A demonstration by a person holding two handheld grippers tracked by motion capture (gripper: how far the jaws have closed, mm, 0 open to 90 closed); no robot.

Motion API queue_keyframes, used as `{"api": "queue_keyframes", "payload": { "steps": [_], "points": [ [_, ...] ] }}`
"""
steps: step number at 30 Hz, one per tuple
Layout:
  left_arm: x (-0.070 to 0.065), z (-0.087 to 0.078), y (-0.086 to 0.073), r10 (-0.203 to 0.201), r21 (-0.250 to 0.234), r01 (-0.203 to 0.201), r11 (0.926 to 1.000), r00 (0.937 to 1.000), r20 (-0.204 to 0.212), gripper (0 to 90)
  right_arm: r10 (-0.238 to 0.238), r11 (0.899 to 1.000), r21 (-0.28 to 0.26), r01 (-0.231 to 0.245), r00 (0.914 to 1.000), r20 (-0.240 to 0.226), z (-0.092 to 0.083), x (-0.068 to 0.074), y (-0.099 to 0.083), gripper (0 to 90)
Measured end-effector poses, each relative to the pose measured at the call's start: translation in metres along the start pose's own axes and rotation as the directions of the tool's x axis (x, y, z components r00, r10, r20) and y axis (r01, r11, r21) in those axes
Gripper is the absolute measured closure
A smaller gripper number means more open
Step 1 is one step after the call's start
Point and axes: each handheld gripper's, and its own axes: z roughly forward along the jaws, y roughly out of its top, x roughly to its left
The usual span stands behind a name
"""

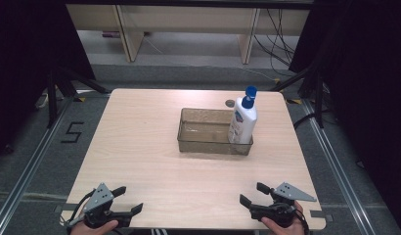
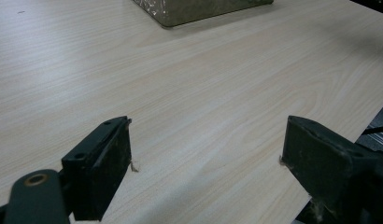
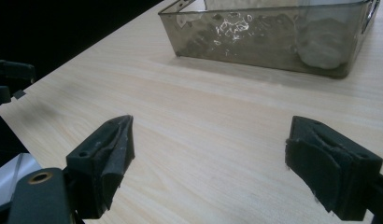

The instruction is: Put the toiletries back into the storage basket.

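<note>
Bottle (image 1: 242, 120) stands upright in the right end of the tray (image 1: 204, 145), mid-desk. Right claw (image 1: 253, 194), jaws wide and empty, is nearer, probably; left claw (image 1: 128, 199) likewise wide, near-left.

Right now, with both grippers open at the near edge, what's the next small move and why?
Probably reach the right gripper forward toward the white bottle. It stands upright at the right end of the clear bin, on that gripper's side, and both grippers hold nothing, the left gripper being farther away.
</note>
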Motion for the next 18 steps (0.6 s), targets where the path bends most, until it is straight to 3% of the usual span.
{"api": "queue_keyframes", "payload": {
  "steps": [1, 3, 5, 6, 7, 9, 10, 11, 12, 15, 17, 18],
  "points": [
    [0.0001, -0.0001, 0.0001, 0.000, 0.000, 0.000, 1.0000, 1.0000, 0.000, 15.1, 0.016, 1.000, 0.001, -0.016, 0.9998, 0.008, 0.0001, 0.0010, -0.0008, 16.1],
    [0.0014, -0.0011, 0.0000, 0.013, 0.014, -0.013, 0.9998, 0.9999, -0.001, 15.1, 0.014, 1.000, 0.001, -0.014, 0.9999, -0.006, 0.0001, 0.0005, -0.0019, 16.1],
    [0.0010, -0.0009, 0.0000, 0.010, 0.011, -0.010, 0.9999, 1.0000, -0.001, 15.1, -0.001, 1.000, -0.001, 0.001, 0.9999, 0.010, -0.0019, 0.0004, -0.0023, 16.0],
    [0.0010, -0.0009, 0.0001, 0.010, 0.012, -0.010, 0.9999, 0.9999, -0.001, 15.1, 0.024, 1.000, 0.005, -0.025, 0.9996, 0.012, -0.0021, 0.0027, -0.0034, 16.0],
    [0.0005, -0.0003, 0.0000, 0.005, 0.006, -0.005, 1.0000, 1.0000, 0.000, 15.1, 0.001, 1.000, 0.005, -0.001, 1.0000, 0.004, -0.0020, 0.0013, -0.0038, 15.9],
    [0.0009, -0.0005, -0.0001, 0.010, 0.011, -0.010, 0.9999, 1.0000, -0.001, 15.1, -0.004, 1.000, -0.002, 0.004, 1.0000, -0.006, -0.0020, 0.0017, -0.0050, 15.9],
    [0.0011, -0.0007, -0.0001, 0.012, 0.013, -0.012, 0.9998, 0.9999, -0.001, 15.1, 0.016, 1.000, 0.000, -0.016, 0.9999, -0.003, -0.0027, 0.0040, -0.0058, 15.8],
    [0.0013, -0.0009, 0.0000, 0.014, 0.015, -0.014, 0.9998, 0.9999, -0.001, 15.1, 0.000, 1.000, 0.011, 0.000, 1.0000, -0.005, -0.0035, 0.0033, -0.0063, 15.8],
    [0.0012, -0.0008, 0.0000, 0.010, 0.012, -0.010, 0.9999, 0.9999, -0.002, 15.1, -0.018, 1.000, 0.016, 0.018, 0.9998, 0.011, -0.0042, 0.0025, -0.0067, 15.7],
    [0.0009, 0.0000, -0.0003, 0.008, 0.006, -0.008, 1.0000, 1.0000, 0.001, 15.1, -0.006, 1.000, 0.013, 0.006, 0.9999, 0.013, -0.0060, 0.0045, -0.0081, 15.7],
    [0.0002, 0.0005, -0.0003, -0.001, -0.001, 0.001, 1.0000, 1.0000, 0.002, 15.1, -0.033, 0.999, 0.008, 0.033, 0.9991, 0.025, -0.0063, 0.0030, -0.0086, 15.7],
    [0.0013, -0.0005, -0.0003, 0.012, 0.011, -0.012, 0.9999, 0.9999, 0.000, 15.1, 0.006, 1.000, 0.024, -0.007, 0.9998, 0.017, -0.0068, 0.0055, -0.0092, 15.6]
  ]
}}
